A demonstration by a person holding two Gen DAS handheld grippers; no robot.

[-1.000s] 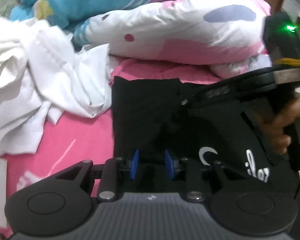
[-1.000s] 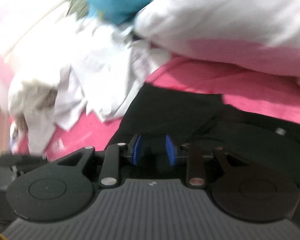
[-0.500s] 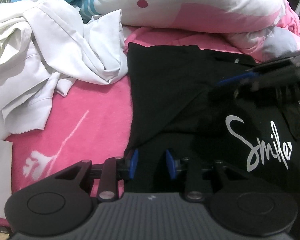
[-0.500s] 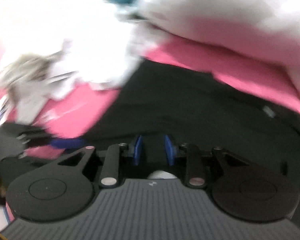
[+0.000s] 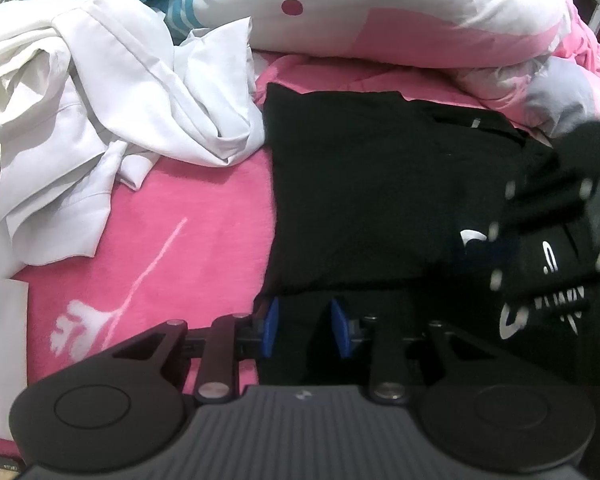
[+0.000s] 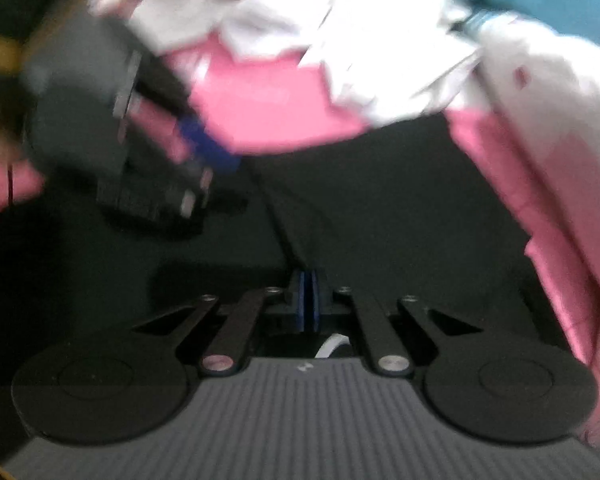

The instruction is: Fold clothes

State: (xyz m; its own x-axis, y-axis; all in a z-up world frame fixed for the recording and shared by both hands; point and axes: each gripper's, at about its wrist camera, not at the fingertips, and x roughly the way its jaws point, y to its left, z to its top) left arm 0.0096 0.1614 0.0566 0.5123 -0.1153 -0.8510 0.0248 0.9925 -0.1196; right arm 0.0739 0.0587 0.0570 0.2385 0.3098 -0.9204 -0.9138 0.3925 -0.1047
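black t-shirt (image 5: 372,200) lies flat on the pink bedspread (image 5: 180,240), its near part folded over, white lettering showing at the right. left gripper (image 5: 305,332) sits low at the shirt's near left edge, blue pads apart with black cloth between them. right gripper (image 6: 308,300) — pads pressed together, pinching a fold of the shirt. crumpled white garment (image 5: 100,120) just left of it — the puffy quilt (image 5: 400,12) behind.

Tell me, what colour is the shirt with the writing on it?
Black, with white writing. The shirt shows best in the left wrist view.
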